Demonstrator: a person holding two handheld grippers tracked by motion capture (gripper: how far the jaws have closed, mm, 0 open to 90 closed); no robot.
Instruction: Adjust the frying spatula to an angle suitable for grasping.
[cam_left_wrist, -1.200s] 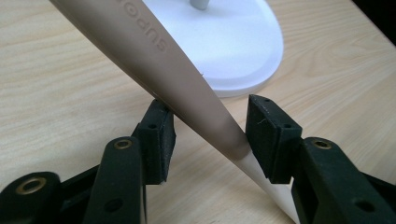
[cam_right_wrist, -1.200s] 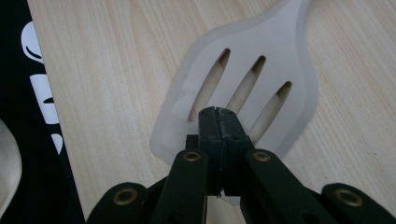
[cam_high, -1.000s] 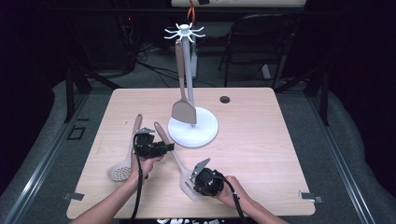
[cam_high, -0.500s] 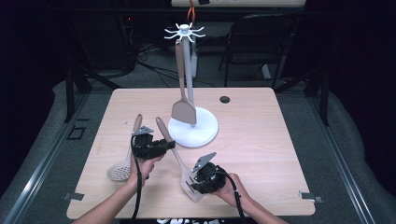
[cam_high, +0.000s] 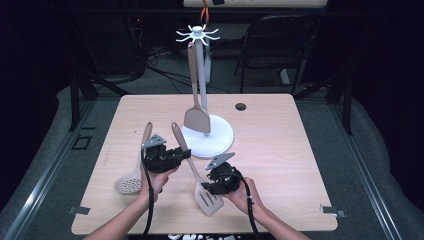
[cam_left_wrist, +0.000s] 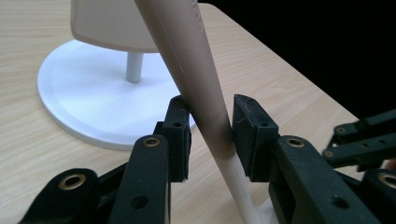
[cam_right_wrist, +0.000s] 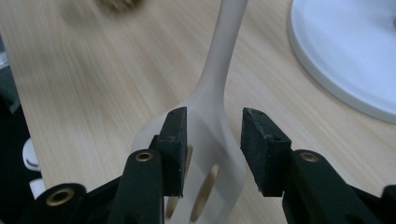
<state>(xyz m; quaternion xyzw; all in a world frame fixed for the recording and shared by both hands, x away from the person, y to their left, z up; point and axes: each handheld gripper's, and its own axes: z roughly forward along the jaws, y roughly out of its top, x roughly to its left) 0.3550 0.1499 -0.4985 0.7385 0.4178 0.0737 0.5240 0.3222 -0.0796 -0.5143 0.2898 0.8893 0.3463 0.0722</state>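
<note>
A beige slotted spatula (cam_high: 192, 167) slants across the table, its handle end raised. My left gripper (cam_high: 184, 154) has just been closing on the handle (cam_left_wrist: 187, 56), and both pads (cam_left_wrist: 180, 130) touch it in the left gripper view. My right gripper (cam_high: 206, 187) hovers over the spatula's slotted head (cam_right_wrist: 210, 154). Its jaws have just been opening and stand apart on either side of the neck, with a gap at the right pad (cam_right_wrist: 257, 140). A white utensil stand (cam_high: 220, 142) rises behind, with a beige turner (cam_high: 196, 117) hanging from its hook ring.
A beige skimmer spoon (cam_high: 129, 182) lies left of my left hand. A small dark hole (cam_high: 241, 106) marks the table's far side. The stand's round base (cam_left_wrist: 84, 107) sits close beyond the left gripper. A chair stands on the floor behind the table.
Both grippers have risen a little. The right gripper's jaws have come apart off the spatula head. The spatula's handle end has lifted with the left gripper.
</note>
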